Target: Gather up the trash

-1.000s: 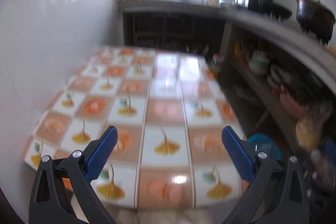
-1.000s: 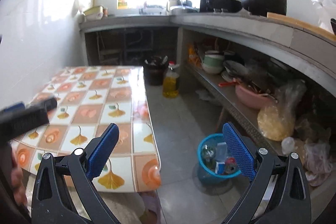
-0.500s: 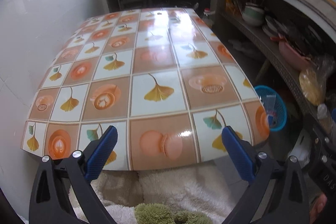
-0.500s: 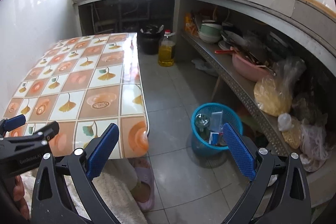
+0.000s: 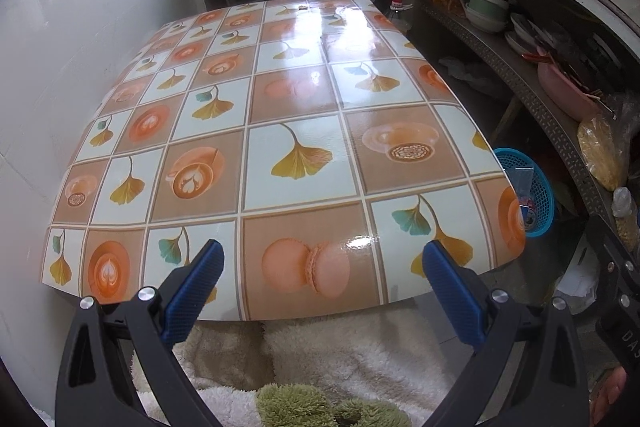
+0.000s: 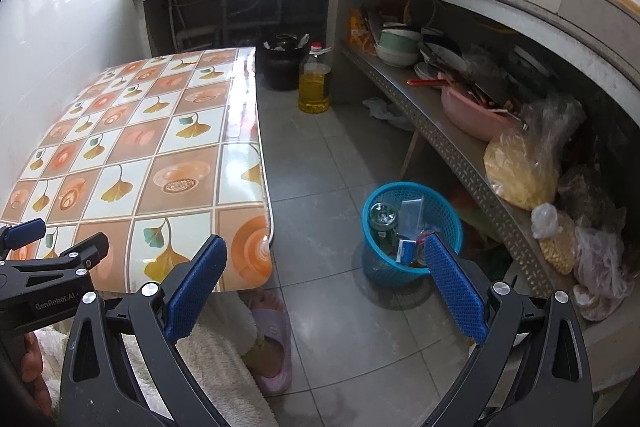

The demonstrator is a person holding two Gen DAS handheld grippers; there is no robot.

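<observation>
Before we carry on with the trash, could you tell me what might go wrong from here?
1. The blue basket looks light; a hand-held gripper could tip it, glass jar included.
2. The oil bottle stands nearby on the floor, easily knocked.
3. The slippered foot is close to the basket.

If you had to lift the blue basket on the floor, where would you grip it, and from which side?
Grip the blue basket by its rim, from above on the side facing the table. It stands upright with an open top, and the shelf crowds its far side.
</observation>
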